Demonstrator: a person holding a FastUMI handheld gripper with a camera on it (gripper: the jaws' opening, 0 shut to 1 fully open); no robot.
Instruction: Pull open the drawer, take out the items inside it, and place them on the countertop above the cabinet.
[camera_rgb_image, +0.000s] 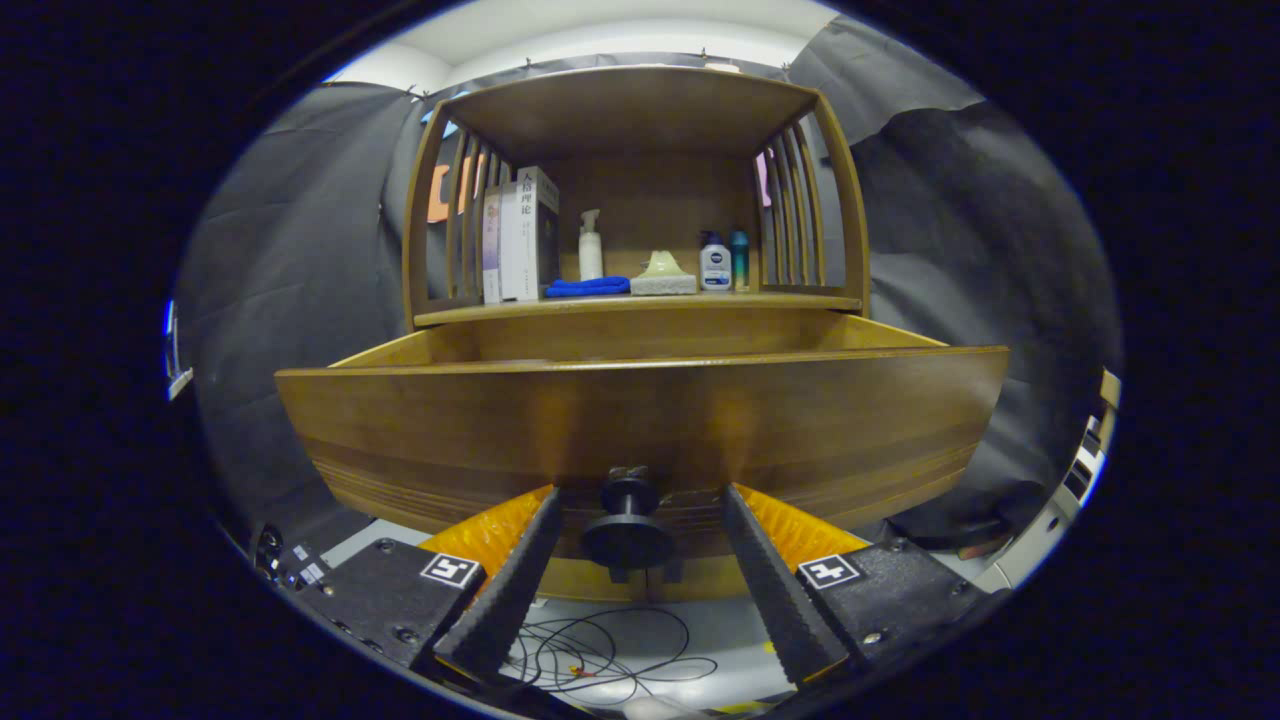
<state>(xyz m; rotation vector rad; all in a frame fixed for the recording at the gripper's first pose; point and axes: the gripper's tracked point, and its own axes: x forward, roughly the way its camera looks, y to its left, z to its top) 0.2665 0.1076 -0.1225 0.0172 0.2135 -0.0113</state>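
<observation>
The wooden drawer (640, 425) stands pulled out toward me, its wide front panel close ahead. Its dark round knob (628, 525) sits low on the panel, between my two fingers. My gripper (640, 505) is open, a gap showing on each side of the knob, neither finger pressing it. The inside of the drawer is hidden behind the front panel, so I cannot see any items in it. Above and beyond the drawer lies the countertop (640, 305) of the cabinet.
On the countertop stand books (520, 240), a blue cloth (587, 287), a white spray bottle (590, 245), a tissue box (663, 277) and two small bottles (722, 262). A slatted wooden hutch (630, 110) roofs them. Loose cables (600, 655) lie on the floor below.
</observation>
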